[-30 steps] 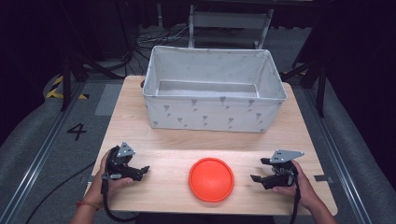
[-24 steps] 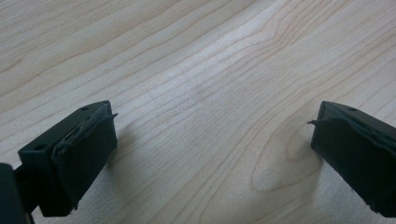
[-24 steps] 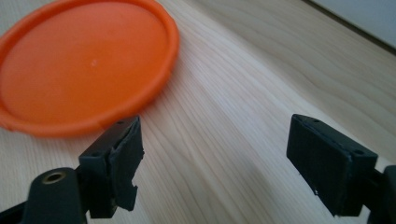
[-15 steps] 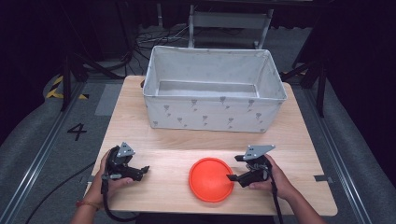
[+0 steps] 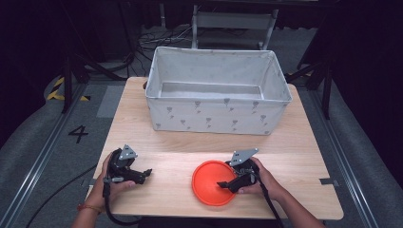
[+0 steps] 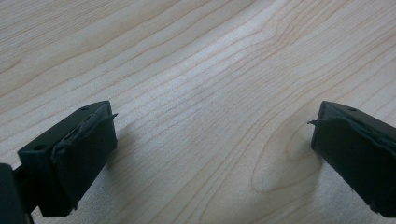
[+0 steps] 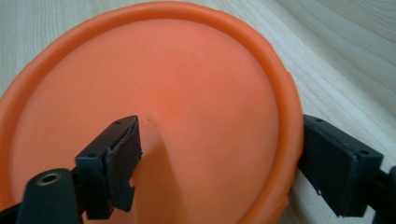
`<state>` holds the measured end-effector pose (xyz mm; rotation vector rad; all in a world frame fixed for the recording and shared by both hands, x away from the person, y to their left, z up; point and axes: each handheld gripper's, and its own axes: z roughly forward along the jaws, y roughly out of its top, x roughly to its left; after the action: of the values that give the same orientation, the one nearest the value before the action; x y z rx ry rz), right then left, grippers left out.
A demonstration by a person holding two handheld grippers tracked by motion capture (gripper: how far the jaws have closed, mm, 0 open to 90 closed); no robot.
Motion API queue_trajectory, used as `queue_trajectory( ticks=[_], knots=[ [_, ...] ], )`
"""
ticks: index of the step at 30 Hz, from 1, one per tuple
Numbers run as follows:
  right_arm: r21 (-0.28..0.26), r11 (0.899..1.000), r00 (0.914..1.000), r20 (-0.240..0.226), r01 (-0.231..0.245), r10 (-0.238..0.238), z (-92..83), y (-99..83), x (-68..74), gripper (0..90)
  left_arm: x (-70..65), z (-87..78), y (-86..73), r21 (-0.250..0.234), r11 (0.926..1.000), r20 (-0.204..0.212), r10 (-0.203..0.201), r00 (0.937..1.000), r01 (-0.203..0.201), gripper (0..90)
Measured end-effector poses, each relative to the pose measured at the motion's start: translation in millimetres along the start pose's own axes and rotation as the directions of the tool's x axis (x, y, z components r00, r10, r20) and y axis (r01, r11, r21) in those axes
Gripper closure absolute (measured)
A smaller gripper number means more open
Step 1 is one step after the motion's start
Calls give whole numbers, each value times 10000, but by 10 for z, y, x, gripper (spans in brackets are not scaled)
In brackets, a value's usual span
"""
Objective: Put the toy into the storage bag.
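An orange round disc with a raised rim lies on the wooden table near its front edge. My right gripper reaches over the disc's right side. In the right gripper view the right gripper straddles the rim of the disc: one jaw hangs over the inside and the other sits just outside the rim. The jaws stand wide and do not press on it. My left gripper rests at the front left of the table, open, with bare wood between the jaws of the left gripper.
A large white fabric bin stands open at the back of the table, with nothing visible in it. Bare wood lies between the bin and the two hands. Dark floor, rails and cables surround the table.
My right hand has slid left from the table's front right corner to the disc, and its jaws now straddle the disc's right rim. The left hand and the disc have kept still.
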<state>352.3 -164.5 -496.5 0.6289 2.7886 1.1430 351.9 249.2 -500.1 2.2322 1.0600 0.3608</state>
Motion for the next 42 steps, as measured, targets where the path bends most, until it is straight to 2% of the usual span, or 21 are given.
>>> queue_trajectory(
  ticks=[2,5,10,13,15,18,22,27,32,36,37,42],
  knots=[
    [47,9998,9997,168,198,-199,12,8,34,216,0,0,0,2,10000,-1,4,10000,-4,5],
    [15,9996,9990,339,-276,275,-10,31,11,361,0,0,0,2,10000,-2,5,10000,-5,5],
    [347,9972,9978,-14,-657,658,-35,100,-122,568,0,1,2,2,10000,-41,-8,10000,8,5],
    [591,9961,9975,-216,-656,670,-33,138,-166,595,0,0,3,14,10000,-42,-9,10000,9,5],
    [611,9958,9968,-387,-678,702,-45,168,-198,651,0,1,2,3,10000,-46,-7,10000,7,5],
    [486,9945,9932,-653,-930,961,-97,152,-242,712,0,1,3,8,10000,-44,-2,10000,2,5],
    [113,9963,9923,-896,-847,854,-225,172,-246,770,-1,1,3,2,10000,-45,-13,10000,13,5],
    [-238,9989,9944,-987,-413,387,-413,242,-172,813,0,0,3,17,10000,-43,-8,10000,8,5],
    [-342,9991,9966,-785,236,-263,-639,311,-69,827,0,0,4,22,10000,-42,-11,10000,11,5],
    [-146,9964,9960,-325,834,-838,-812,360,-9,828,0,0,4,20,10000,-38,-16,10000,16,5],
    [4,9942,9941,-67,1079,-1079,-866,376,8,828,0,1,3,7,10000,-40,-15,10000,15,5],
    [243,9856,9845,492,1670,-1681,-1177,468,49,828,-1,0,4,21,10000,-28,-24,10000,24,5]
  ],
)
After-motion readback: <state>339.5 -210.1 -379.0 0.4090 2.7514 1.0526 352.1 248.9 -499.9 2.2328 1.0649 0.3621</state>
